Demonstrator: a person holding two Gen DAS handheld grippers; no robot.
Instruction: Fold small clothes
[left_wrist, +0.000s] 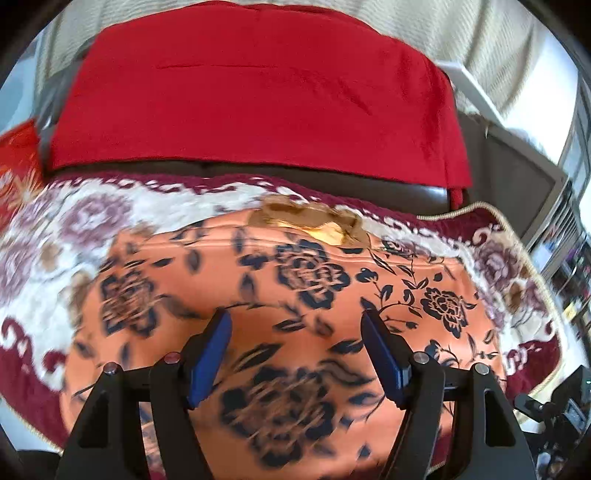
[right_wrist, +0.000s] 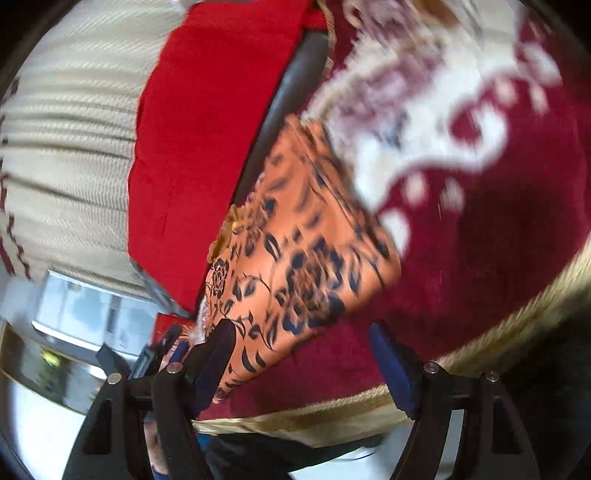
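An orange garment with dark blue flower print (left_wrist: 295, 295) lies spread on a patterned seat cover; a tan collar patch shows at its far edge. My left gripper (left_wrist: 295, 325) is open just above the garment, holding nothing. In the right wrist view the same garment (right_wrist: 295, 251) lies folded into a narrow block, blurred by motion. My right gripper (right_wrist: 303, 339) is open over the garment's near corner, its left finger (right_wrist: 218, 347) beside the cloth edge, holding nothing.
The dark red and white floral seat cover (left_wrist: 74, 229) with gold trim (right_wrist: 517, 317) lies under the garment. A red cushion (left_wrist: 255, 99) rests against the sofa back, also in the right wrist view (right_wrist: 207, 147). Cream curtain (right_wrist: 66, 155) and a window stand behind.
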